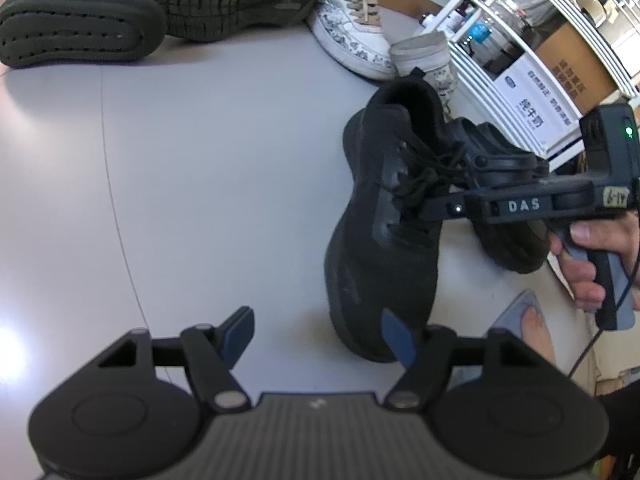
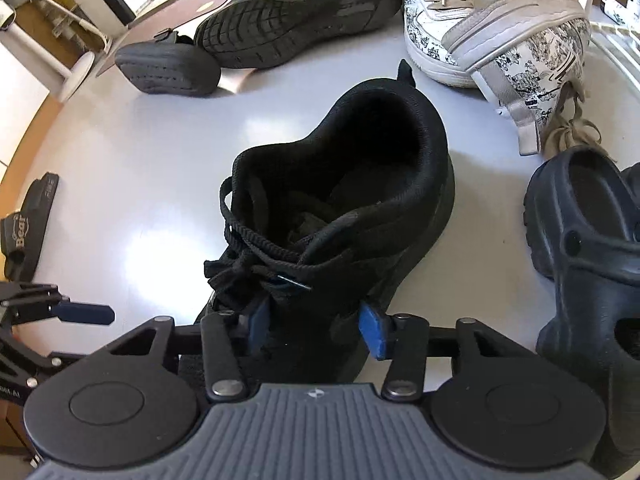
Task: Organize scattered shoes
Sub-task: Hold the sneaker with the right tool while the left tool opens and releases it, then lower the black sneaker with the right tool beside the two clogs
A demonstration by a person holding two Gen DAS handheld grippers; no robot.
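Black laced sneaker, all black incl. laces. Second black sneaker, dark grey tread sole. Black clog and another black clog. Two white sneakers with black sketch print, beige laces, grey heel. Floor pale grey. Blue gripper pads. Black slide sandal, white lettering.

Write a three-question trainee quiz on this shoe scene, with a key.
1. True or false: the left gripper holds a shoe.
2. Which shoe sits between the right gripper's fingers? A) black lace-up sneaker B) printed white sneaker C) black clog
3. How does the other black sneaker at the back lie?

Key: 1 false, it is open and empty. 2 A. 3 Tipped, sole showing.
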